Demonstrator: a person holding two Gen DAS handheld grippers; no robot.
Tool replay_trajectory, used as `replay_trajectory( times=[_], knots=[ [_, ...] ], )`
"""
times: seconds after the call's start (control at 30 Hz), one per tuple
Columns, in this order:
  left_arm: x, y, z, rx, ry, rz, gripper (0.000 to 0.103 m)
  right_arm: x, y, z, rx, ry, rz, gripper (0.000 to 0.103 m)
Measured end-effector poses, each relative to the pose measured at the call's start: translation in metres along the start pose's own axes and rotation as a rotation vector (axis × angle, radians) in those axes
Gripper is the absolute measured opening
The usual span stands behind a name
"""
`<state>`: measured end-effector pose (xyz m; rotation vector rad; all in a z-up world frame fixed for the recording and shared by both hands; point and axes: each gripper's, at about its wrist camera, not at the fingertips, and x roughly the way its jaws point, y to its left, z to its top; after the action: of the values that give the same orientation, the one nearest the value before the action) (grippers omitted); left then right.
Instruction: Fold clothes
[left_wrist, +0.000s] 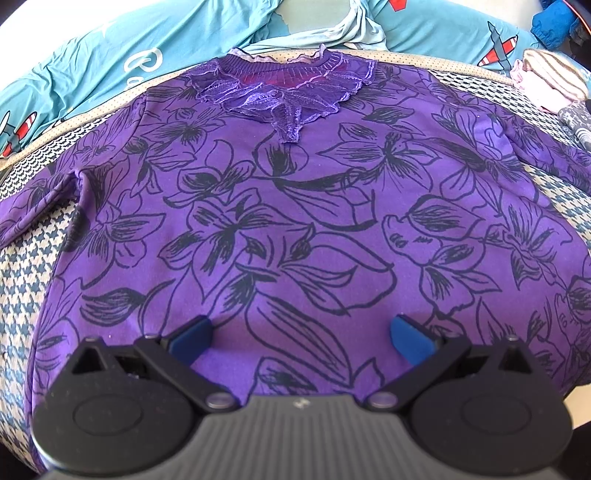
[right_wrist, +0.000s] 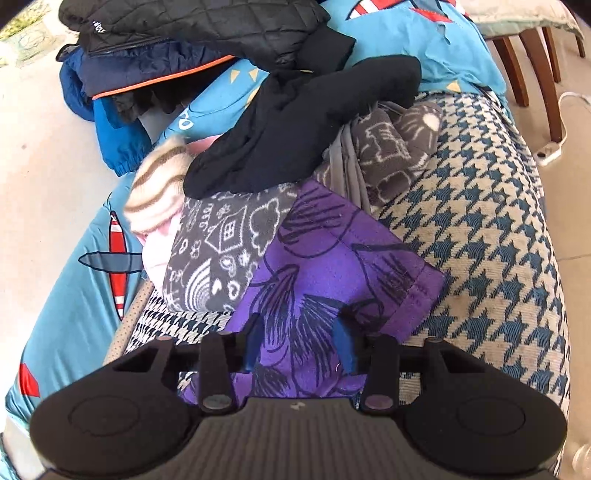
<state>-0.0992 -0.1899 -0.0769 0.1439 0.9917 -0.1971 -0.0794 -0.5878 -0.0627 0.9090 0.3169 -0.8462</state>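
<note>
No full word readable. Teal bedsheet (left_wrist: 92, 62) carries partial white script, roughly "Ca". Black quilted jacket (right_wrist: 192, 26) has small white lettering, illegible.

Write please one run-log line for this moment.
garment: purple floral top spread flat on houndstooth cover | left gripper: jaws open above hem | right gripper: jaws around sleeve, grip unclear

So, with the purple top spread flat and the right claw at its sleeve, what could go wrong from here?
1. The right claw stands around the sleeve with its fingers apart; if they bite only a thin layer, the cloth may slip out during the fold.
2. The sleeve lies against the grey fleece, under a black garment; pulling could drag that pile.
3. The left claw is open above the purple top, so nothing pins it and it may shift.
</note>
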Motion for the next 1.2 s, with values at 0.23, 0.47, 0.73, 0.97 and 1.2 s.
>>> replay_trajectory(
  times=[0.23, 0.47, 0.73, 0.97, 1.2],
  knots=[
    [0.0, 0.0, 0.0, -0.001, -0.002, -0.003, 0.103, 0.005, 0.001, -0.003, -0.038, 0.004, 0.08, 0.003],
    [0.0, 0.004, 0.005, 0.012, 0.006, -0.026, 0.103, -0.003, 0.03, 0.01, -0.265, -0.016, 0.214, 0.003],
    [0.0, 0.003, 0.002, 0.022, -0.007, -0.028, 0.103, 0.012, -0.001, 0.051, -0.224, -0.126, -0.133, 0.044],
    [0.0, 0.001, 0.002, 0.023, -0.011, -0.019, 0.103, 0.029, -0.055, 0.089, -0.08, -0.079, -0.296, 0.059],
    [0.001, 0.002, 0.003, 0.024, -0.009, -0.019, 0.103, 0.028, -0.076, 0.093, -0.088, -0.108, -0.173, 0.088]
  ],
)
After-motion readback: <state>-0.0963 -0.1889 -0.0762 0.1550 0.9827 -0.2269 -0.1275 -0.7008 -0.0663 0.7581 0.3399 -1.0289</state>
